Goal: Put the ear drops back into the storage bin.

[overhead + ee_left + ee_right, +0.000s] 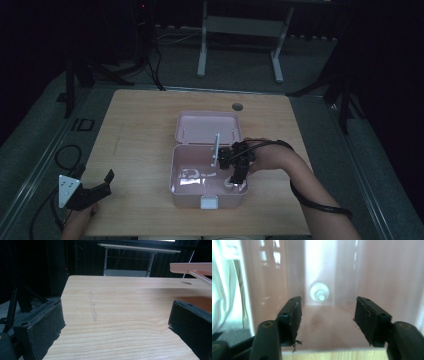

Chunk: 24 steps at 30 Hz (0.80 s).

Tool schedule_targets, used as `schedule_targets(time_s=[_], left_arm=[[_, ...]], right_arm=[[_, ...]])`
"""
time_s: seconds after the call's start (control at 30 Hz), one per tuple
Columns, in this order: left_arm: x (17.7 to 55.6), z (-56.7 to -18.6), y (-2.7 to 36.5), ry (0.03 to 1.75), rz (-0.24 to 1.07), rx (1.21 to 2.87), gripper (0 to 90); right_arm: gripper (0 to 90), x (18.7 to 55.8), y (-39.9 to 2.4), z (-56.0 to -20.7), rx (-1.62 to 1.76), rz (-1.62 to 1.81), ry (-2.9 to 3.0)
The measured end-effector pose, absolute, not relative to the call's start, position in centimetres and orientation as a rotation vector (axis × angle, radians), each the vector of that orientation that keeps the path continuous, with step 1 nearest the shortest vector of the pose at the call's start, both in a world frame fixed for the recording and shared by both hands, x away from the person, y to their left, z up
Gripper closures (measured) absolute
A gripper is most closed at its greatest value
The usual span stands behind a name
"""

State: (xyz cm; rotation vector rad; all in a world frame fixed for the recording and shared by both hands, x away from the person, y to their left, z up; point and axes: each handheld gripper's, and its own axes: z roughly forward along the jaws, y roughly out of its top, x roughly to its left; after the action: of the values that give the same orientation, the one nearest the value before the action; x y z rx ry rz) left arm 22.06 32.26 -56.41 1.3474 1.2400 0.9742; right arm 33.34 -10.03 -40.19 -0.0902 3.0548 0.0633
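Note:
A pink plastic box [175, 165] stands open at the middle of the wooden table, its lid [207, 127] tilted back and propped by a thin white stay [216, 148]. My right gripper [235, 180] reaches down into the box's right end, open and with nothing between its jaws. In the right gripper view the gripper [328, 307] faces the pink inner wall [374, 272] and a round white stud [319, 292]. White cloth [222, 277] lies at the left, white contents [191, 175] in the box's left half. My left gripper [102, 184] hovers open near the table's front left corner.
A white latch [210, 201] sits on the box's front wall. The table has a round cable hole [237, 106] behind the lid. In the left gripper view my left gripper [117, 310] faces bare wood, with the pink lid's edge [192, 266] at upper right. A desk frame [240, 30] stands beyond.

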Motion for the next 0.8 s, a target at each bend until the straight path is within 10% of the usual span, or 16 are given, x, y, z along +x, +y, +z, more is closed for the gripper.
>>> schedule_targets(time_s=[0.2,0.8], left_arm=[[22.1,-56.4,32.2,1.239,0.975,1.348,0.4],[22.0,-56.4,32.2,1.239,0.977,1.349,0.4]], right_arm=[[19.9,33.7,-12.2,-38.2,-0.029,0.187,3.045],[18.9,34.8,-19.3,-39.1,0.216,0.287,2.986]])
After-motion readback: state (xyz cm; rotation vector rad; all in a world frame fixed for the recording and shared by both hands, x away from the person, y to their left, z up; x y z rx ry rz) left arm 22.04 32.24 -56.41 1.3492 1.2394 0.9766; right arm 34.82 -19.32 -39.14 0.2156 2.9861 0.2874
